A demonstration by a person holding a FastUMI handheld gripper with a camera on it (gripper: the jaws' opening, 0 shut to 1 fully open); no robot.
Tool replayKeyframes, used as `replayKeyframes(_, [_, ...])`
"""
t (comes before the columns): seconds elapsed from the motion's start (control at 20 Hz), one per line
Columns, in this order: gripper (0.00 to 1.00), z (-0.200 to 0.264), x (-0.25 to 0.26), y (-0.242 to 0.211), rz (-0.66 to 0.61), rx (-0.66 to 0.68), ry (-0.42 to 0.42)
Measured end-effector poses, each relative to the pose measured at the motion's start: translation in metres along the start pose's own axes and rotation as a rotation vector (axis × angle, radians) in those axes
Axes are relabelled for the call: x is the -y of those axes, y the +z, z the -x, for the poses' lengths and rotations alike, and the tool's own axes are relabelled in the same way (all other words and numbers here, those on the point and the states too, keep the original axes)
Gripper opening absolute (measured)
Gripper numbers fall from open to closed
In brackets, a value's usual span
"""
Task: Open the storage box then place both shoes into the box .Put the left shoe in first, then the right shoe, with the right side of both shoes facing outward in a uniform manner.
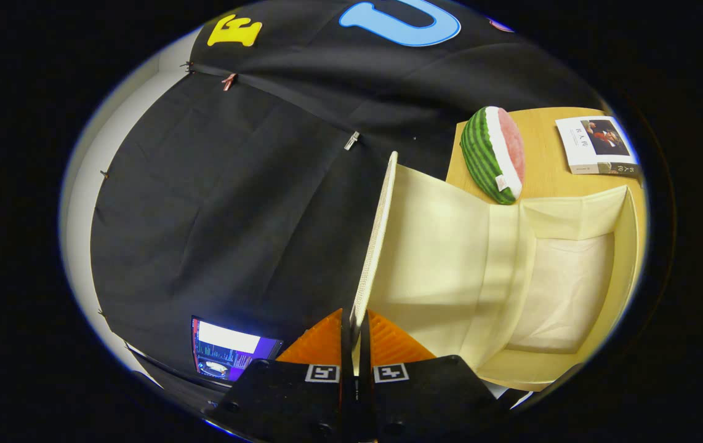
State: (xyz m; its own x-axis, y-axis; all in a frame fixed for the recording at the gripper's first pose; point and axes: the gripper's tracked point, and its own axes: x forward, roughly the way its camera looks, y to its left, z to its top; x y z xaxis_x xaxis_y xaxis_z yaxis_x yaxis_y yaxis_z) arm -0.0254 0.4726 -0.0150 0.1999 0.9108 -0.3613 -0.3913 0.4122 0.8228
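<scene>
My gripper [354,335] is shut on the edge of the storage box's lid [376,246], which I see edge-on rising straight ahead of the fingers. The lid's pale cream inner face [431,246] spreads to the right of that edge. Beyond it the cream fabric storage box [625,246] stands open on the wooden table, and its inside [564,289] looks bare. Both fingers press on the thin lid rim from either side.
A watermelon-slice plush [493,154] lies on the wooden table [548,172] behind the box. A book [598,144] rests further back on the same table. A lit screen [228,354] sits low to the left of the fingers, against the black cloth wall.
</scene>
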Motion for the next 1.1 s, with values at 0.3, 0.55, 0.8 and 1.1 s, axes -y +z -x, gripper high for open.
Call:
replayKeyframes(0.3, [0.05,-0.004,-0.002,0.001,0.023,0.021,-0.028])
replayKeyframes(0.55, [0.80,0.013,0.017,0.020,0.119,0.113,-0.142])
replayKeyframes(0.8, [0.98,0.079,0.019,0.055,0.322,0.258,-0.249])
replayKeyframes(1.1, [0.98,0.185,0.048,0.091,0.409,0.446,-0.402])
